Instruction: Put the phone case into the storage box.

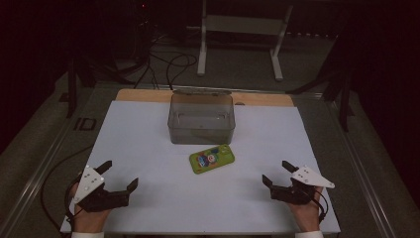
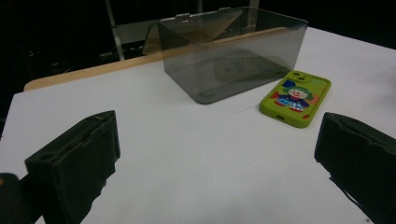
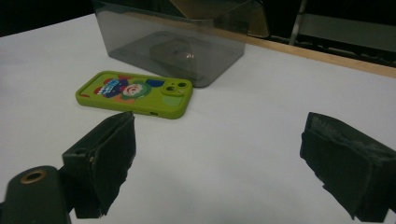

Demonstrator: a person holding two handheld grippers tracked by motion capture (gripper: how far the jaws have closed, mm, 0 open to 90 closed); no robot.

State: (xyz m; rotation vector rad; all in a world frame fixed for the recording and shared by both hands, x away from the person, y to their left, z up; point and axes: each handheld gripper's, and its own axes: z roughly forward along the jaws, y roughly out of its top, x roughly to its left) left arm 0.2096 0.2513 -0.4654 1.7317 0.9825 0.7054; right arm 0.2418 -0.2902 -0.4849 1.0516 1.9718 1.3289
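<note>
Claw state first: left claw (image 1: 120, 177) and right claw (image 1: 277, 173) both gape wide with nothing between the jaws, each resting low at a near corner of the white worktop (image 1: 148, 144). Green phone (image 1: 212, 158) lies flat, cartoon-printed back up, mid-worktop, just in front of the smoky clear box (image 1: 201, 119) and not touching it; both claws well apart from it. In the left gripper view the phone (image 2: 296, 97) sits ahead to the right, in the right gripper view (image 3: 135, 94) ahead to the left, camera bump toward the box. Handling guess: rigid slab, light to moderate weight, rubbery case so decent grip, but lying flat it gives little edge to bite. Best hold looks like pinching across the two long sides near the middle, jaws coming down steeply; maybe tip one edge up first. Screen side is down, so avoid dragging. Box is thin plastic, lid open at the back, likely slides if bumped.
</note>
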